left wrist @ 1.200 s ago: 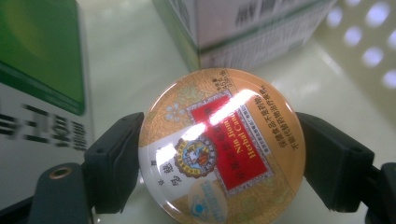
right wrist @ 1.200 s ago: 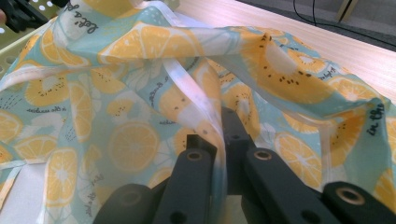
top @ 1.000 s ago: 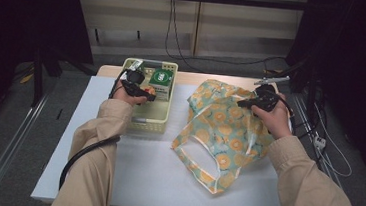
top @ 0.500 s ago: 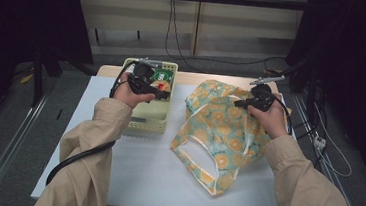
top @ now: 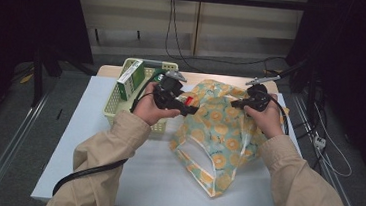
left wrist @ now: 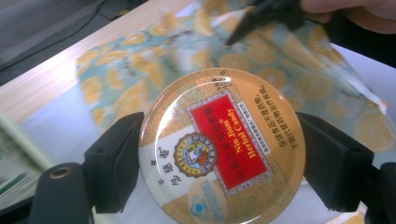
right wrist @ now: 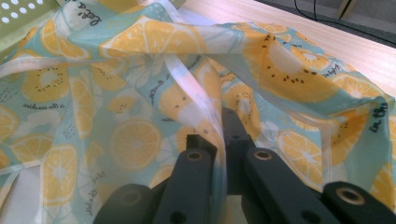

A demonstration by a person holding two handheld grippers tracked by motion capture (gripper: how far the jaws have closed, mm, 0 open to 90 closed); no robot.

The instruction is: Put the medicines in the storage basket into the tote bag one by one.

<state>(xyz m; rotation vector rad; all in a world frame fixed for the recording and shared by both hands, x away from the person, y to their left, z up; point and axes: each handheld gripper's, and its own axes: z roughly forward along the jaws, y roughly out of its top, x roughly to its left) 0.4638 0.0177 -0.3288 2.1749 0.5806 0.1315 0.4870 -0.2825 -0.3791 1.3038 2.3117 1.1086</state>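
Sitting at the far left of the table (top: 114, 177), the pale green basket (top: 113, 104) holds a green and white box (top: 130, 77) standing on end against its left wall; what else lies inside is hidden behind the left hand. Just right of the basket, an orange-print bag (top: 218, 136) lies crumpled, its mouth and white-edged handles turned toward the person.

Between basket and bag, above the bag's left edge, the left gripper (top: 183, 103) is clamped on a round candy tin (left wrist: 222, 147). Its two black jaws press the tin's rim from opposite sides. The tin's gold lid with its red label faces the gripper's camera, and the label's long side runs slantwise between the jaws. Being round, the tin has no long axis of its own.

The left forearm reaches forward from the near edge, hand (top: 148, 107) wrapped around the gripper's body, jaws aimed right toward the bag.

At the bag's far right edge, the right gripper (right wrist: 219, 140) is pinched together on a fold of the bag with its white strap, lifting it. The right hand (top: 270, 118) holds it pointing left.
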